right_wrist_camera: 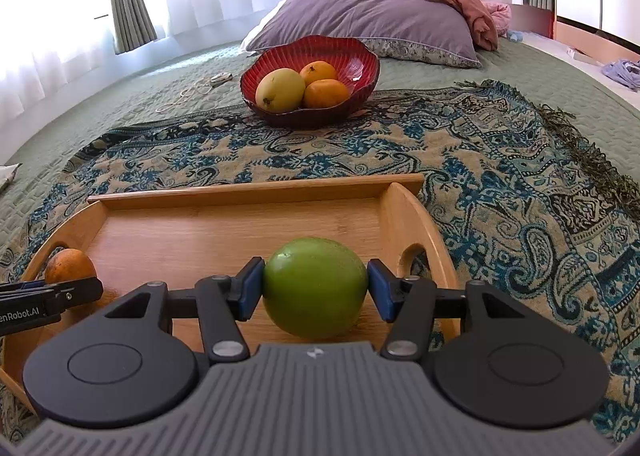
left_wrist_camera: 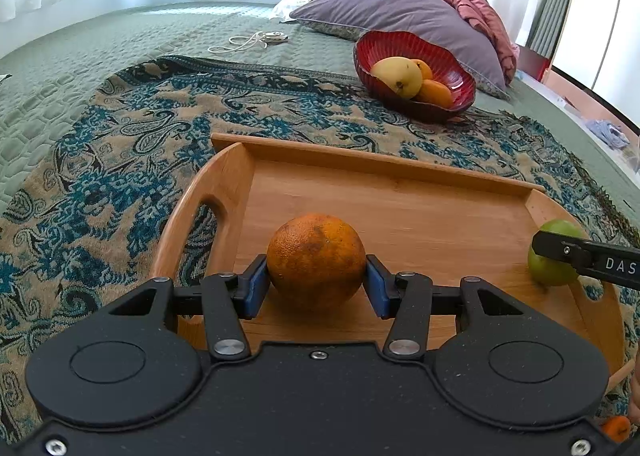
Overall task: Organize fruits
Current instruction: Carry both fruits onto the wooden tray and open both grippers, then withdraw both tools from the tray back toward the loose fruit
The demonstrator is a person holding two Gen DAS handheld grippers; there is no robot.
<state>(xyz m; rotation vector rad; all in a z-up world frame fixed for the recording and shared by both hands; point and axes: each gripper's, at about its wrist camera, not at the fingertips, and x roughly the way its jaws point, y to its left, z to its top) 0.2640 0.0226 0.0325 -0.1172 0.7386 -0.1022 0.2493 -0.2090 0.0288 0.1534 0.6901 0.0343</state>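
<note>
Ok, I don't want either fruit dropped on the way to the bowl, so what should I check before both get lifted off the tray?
1. Left gripper jaws on the orange: pads meet both its sides. Ok.
2. Right gripper jaws on the green fruit: pads meet both its sides. Ok.
3. Both fruits clear of the wooden tray floor: cannot tell.
4. Room in the red bowl: it already holds a yellow mango and two small oranges, with bare space on the right. Ok.
5. Path over the patterned cloth to the bowl: nothing stands between. Ok.
</note>
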